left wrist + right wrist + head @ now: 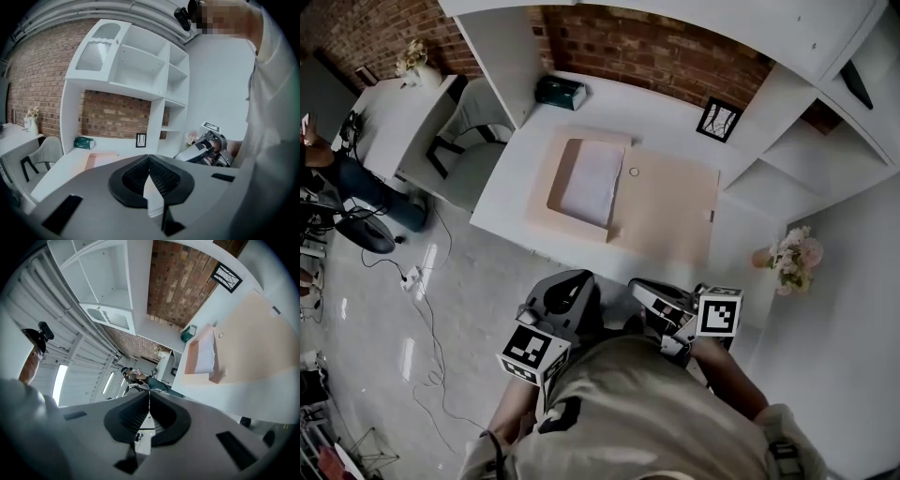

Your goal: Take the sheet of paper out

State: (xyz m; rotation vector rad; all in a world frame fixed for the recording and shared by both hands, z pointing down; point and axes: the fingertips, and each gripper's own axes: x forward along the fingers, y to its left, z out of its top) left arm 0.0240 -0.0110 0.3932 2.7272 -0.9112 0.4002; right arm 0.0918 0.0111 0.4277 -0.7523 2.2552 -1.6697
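A white sheet of paper (589, 184) lies flat inside an open beige box (558, 178) on the white desk (511, 178). The box's lid (670, 214) is spread flat to the right. In the right gripper view the paper (206, 356) and box (216, 377) show tilted. My left gripper (570, 281) and right gripper (645, 289) are held close to my body, short of the desk's near edge and apart from the box. Both are shut with nothing in them; the pads meet at the tips in the left gripper (148, 157) and the right gripper (149, 395) views.
At the back of the desk stand a green box (561, 91) and a framed picture (719, 119). White shelves (811, 141) rise on the right, with flowers (792, 255) beside them. A chair (467, 127) is to the desk's left. Cables (422, 281) lie on the floor.
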